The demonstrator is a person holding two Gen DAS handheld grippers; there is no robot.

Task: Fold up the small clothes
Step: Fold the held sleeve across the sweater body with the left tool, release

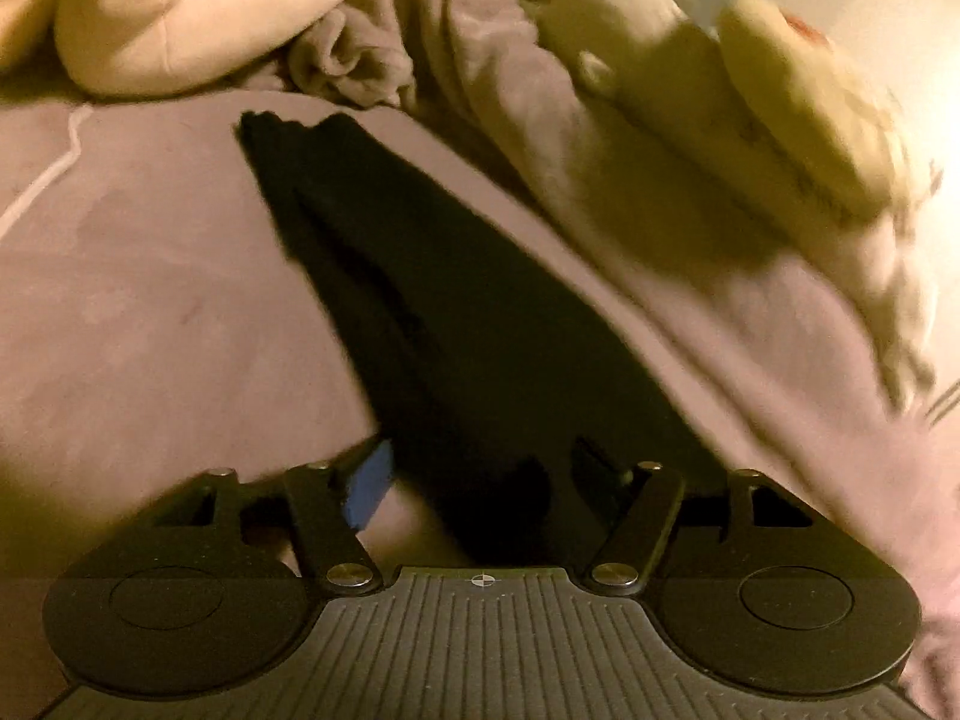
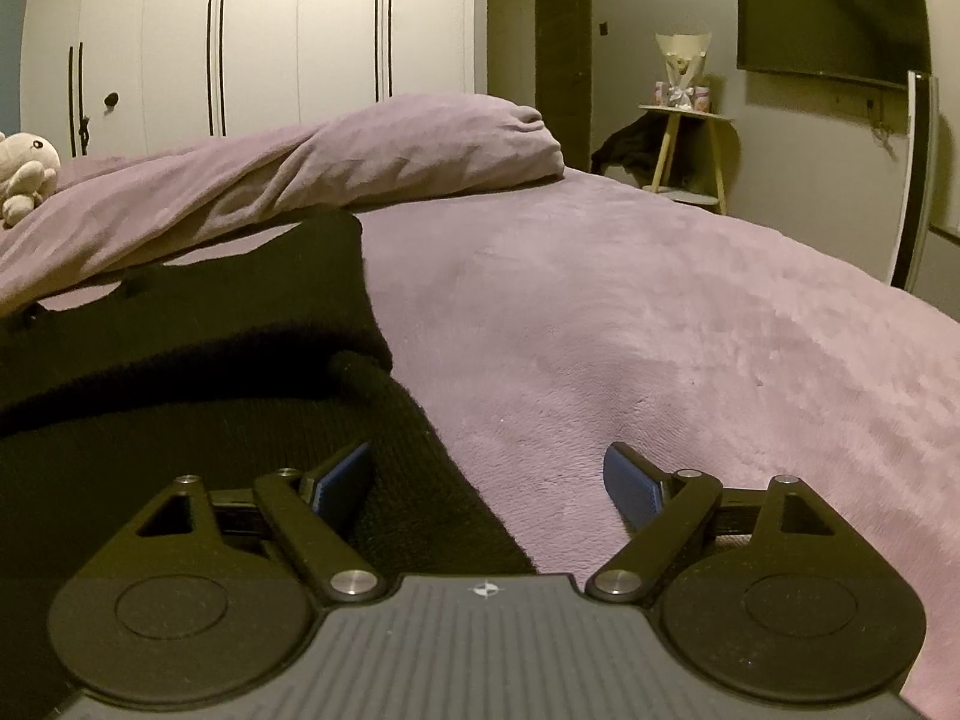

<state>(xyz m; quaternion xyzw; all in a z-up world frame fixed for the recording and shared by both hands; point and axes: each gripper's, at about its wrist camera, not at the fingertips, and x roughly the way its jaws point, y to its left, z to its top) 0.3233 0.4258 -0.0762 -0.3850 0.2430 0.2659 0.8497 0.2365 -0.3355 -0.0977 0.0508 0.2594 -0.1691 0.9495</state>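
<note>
Black knit, the small garment (image 2: 198, 372) lies flat on my lilac bed cover (image 2: 660, 330), near the heaped blanket (image 2: 372, 156) at the bed's far edge. My right gripper (image 2: 489, 480) is spread, empty, over the garment's edge. My left gripper (image 1: 480, 480) is released above the cloth, grasping nothing.

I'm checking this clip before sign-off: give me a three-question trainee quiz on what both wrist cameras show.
1. True or false: the right claw is clamped on the black garment.
2. What does the garment lie on? A) wooden floor B) purple blanket C) side table
3. What hangs on the wall at the far right of the right wrist view?

Key: 1 false, its jaws stand apart, with only the garment's edge between them. 2 B. 3 a dark television.
</note>
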